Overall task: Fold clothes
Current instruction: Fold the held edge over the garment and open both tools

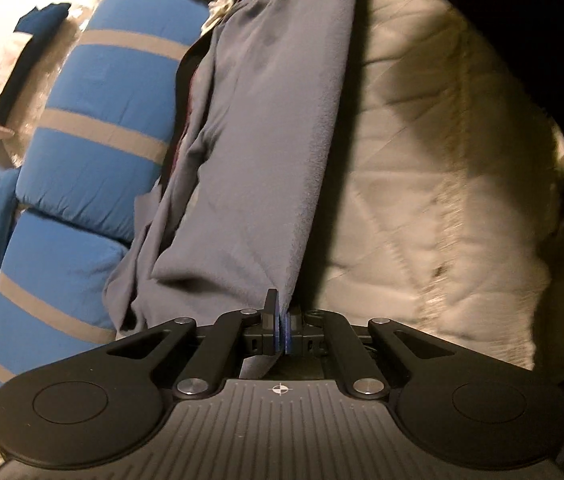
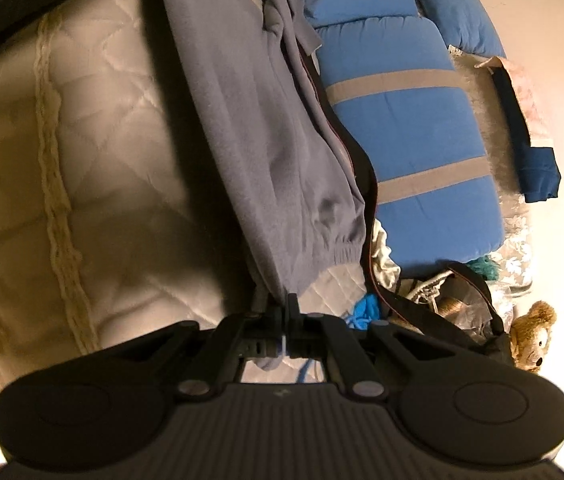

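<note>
- A pair of soft grey-blue fleece jogging trousers with gathered elastic cuffs hangs stretched between two hand-held tools, above a cream quilted mattress.
- The left gripper has its jaws pressed together on one end of the trousers, pinching a thin edge of cloth between blue pads.
- The right gripper is likewise clamped on the garment, gripping the fabric just below a ribbed cuff; in its view the trousers run away from the camera towards the far end.
- Judging from this, the garment is held at both ends so that it hangs straight and its layers line up, ready to be laid down or doubled over.
- Beside the trousers lies a bright blue padded quilt with grey stripes, folded into thick rolls.
- Near the right gripper, at the edge of the bed, sits a small brown teddy bear among a tangle of other cloth.
- The fold itself does not look finished: the trousers hang long, not doubled.
</note>
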### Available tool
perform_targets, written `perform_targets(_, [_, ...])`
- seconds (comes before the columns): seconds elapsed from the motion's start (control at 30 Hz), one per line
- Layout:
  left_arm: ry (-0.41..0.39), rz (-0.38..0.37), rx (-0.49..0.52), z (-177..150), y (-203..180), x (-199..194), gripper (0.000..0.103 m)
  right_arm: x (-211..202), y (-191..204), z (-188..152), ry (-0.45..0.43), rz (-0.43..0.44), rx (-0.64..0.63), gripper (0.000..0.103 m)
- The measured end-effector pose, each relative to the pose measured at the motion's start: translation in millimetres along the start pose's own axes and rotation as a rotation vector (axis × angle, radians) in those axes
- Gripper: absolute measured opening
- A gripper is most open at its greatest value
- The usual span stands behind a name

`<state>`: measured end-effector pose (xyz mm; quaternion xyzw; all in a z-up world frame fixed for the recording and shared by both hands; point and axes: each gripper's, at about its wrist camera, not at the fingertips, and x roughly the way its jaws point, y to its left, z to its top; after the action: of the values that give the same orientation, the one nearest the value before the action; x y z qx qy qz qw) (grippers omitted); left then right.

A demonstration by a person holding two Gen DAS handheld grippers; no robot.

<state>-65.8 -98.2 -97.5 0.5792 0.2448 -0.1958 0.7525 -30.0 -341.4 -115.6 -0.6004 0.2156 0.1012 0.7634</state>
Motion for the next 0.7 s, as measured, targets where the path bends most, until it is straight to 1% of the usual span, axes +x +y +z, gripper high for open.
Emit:
perform_targets(0.1, [-0.018,-0.002,0.014,1.1,-7.1,-5.1,0.002,-5.0,-0.7,-2.2,0.009,0.01,-0.026,0.0])
perform_targets(0.27, [-0.023,-0.018,0.008,-0.6,-4.5,-3.4,0.002,-11.7,11.1,-4.9,0.019,0.05,-0.059,0.0])
perform_targets(0.33, [-0.026,-0.025,-0.002,-0.9,-1.8,-2.9,0.002,-10.4,18.7,-2.8,0.023,0.055,-0.059,0.004])
perform_targets(0.37, [-0.029,-0.025,-0.004,-0.5,-0.7,-2.1,0.002,-11.8,17.6,-0.2,0.02,0.069,-0.028,0.029])
perform_targets(0.4, [-0.034,-0.019,-0.002,-0.8,-0.5,-1.9,0.002,-13.6,15.2,2.4,0.017,0.086,0.007,0.032])
perform_targets(0.43, [-0.042,-0.007,0.005,-2.0,-0.6,-2.0,0.005,-16.9,8.3,4.9,0.009,0.11,0.059,0.036])
perform_targets(0.47, [-0.05,0.006,0.012,-3.2,-0.7,-2.1,0.006,-21.0,-1.5,7.2,-0.001,0.126,0.111,0.048])
perform_targets(0.5, [-0.053,0.02,0.027,-4.9,-1.4,-1.6,0.009,-24.7,-11.8,9.4,-0.012,0.139,0.157,0.064])
perform_targets(0.57, [-0.051,0.048,0.057,-9.4,-2.5,-0.1,0.017,-30.8,-35.0,13.2,-0.031,0.146,0.221,0.079])
perform_targets(0.63, [-0.06,0.056,0.039,-13.8,1.8,-0.6,0.026,-36.2,-58.5,17.1,-0.051,0.154,0.285,0.085])
perform_targets(0.7, [-0.068,0.047,0.017,-16.4,7.7,-0.5,0.031,-35.5,-80.2,21.3,-0.07,0.162,0.334,0.098])
